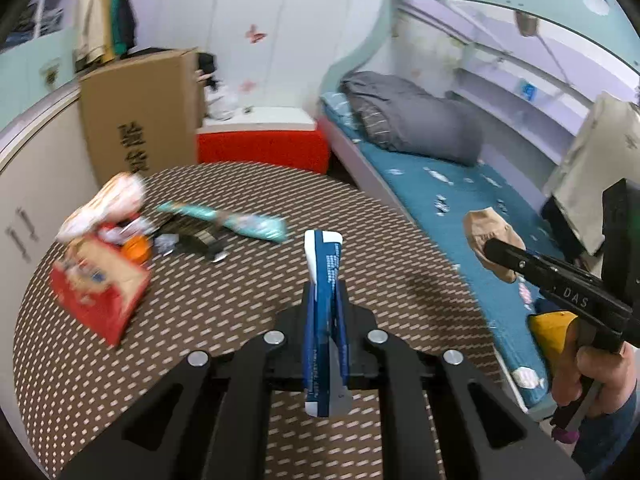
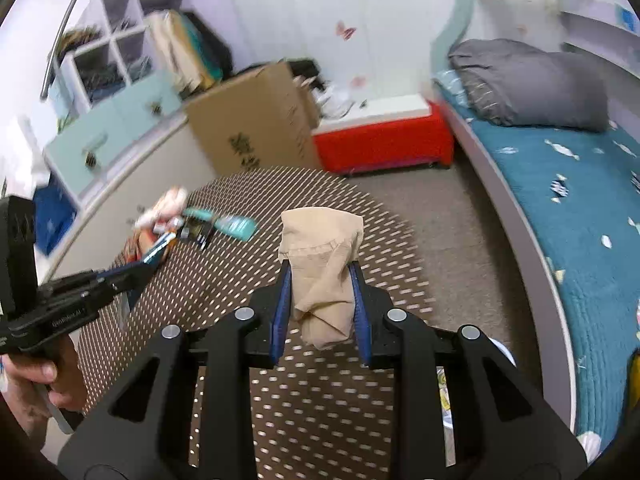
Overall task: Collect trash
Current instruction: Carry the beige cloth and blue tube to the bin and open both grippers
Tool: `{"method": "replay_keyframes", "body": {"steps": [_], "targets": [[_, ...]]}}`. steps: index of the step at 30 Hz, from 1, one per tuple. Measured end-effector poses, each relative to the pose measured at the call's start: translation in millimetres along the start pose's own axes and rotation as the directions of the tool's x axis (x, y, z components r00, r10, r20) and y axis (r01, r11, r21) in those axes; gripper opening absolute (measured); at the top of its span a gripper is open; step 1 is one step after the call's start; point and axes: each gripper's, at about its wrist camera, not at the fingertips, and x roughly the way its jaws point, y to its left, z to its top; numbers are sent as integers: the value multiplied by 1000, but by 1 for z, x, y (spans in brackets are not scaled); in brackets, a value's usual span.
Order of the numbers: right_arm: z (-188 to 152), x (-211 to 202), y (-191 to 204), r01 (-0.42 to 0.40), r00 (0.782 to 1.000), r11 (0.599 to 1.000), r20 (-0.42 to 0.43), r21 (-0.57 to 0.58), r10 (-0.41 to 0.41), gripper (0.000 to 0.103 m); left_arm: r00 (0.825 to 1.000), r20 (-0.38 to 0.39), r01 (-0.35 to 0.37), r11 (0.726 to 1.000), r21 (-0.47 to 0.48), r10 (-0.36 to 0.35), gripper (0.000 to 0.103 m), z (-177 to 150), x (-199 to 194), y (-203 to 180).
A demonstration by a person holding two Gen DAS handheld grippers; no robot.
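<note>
My left gripper (image 1: 325,292) is shut on a blue and white wrapper (image 1: 325,264), held above the round brown dotted table (image 1: 240,288). It also shows in the right wrist view (image 2: 154,258) at the left. My right gripper (image 2: 320,280) is shut on a crumpled beige piece of trash (image 2: 322,256), above the table (image 2: 320,400). That beige piece also shows in the left wrist view (image 1: 490,236) at the right. More trash lies at the table's far left: a red and tan packet (image 1: 100,288), a white and pink bag (image 1: 108,204), a teal wrapper (image 1: 236,220) and a dark item (image 1: 196,238).
A tall cardboard box (image 1: 140,116) and a red storage box (image 1: 260,144) stand beyond the table. A bed with a teal cover (image 2: 580,208) and grey bedding (image 2: 532,84) runs along the right. White cabinets (image 1: 28,184) stand at the left.
</note>
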Motion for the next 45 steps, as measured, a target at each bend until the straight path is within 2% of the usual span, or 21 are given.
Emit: {"method": "replay_keyframes", "body": {"steps": [7, 15, 21, 27, 29, 30, 31, 33, 36, 40, 45], "targets": [[6, -45, -63, 88, 991, 988, 87, 129, -99, 27, 996, 10, 89, 994, 62, -90, 10, 25, 14, -52], [-10, -65, -136, 182, 975, 946, 78, 268, -209, 27, 986, -10, 165, 978, 127, -165, 10, 41, 39, -111], [-34, -35, -183, 233, 971, 911, -29, 339, -238, 27, 978, -62, 206, 965, 164, -198, 10, 42, 67, -151], [-69, 19, -224, 256, 965, 872, -165, 418, -204, 30, 969, -131, 230, 957, 179, -209, 10, 37, 100, -181], [-87, 41, -240, 263, 959, 852, -222, 453, -178, 37, 966, -154, 236, 955, 178, -210, 10, 35, 111, -189], [-93, 46, -244, 263, 957, 845, -236, 465, -168, 53, 962, -174, 241, 954, 177, -211, 10, 33, 120, -194], [-100, 52, -251, 267, 955, 835, -249, 481, -161, 65, 959, -191, 246, 953, 175, -212, 10, 32, 127, -199], [-112, 60, -262, 277, 951, 817, -266, 505, -157, 69, 951, -225, 255, 951, 173, -213, 10, 28, 141, -207], [-120, 54, -273, 287, 951, 788, -262, 544, -166, 84, 937, -279, 268, 947, 179, -212, 10, 19, 162, -221], [-120, 26, -284, 287, 957, 761, -213, 582, -197, 87, 916, -339, 289, 937, 194, -213, 10, 9, 188, -240], [-115, -1, -291, 286, 958, 752, -171, 595, -230, 88, 892, -399, 312, 927, 209, -210, 10, -5, 214, -260]]}}
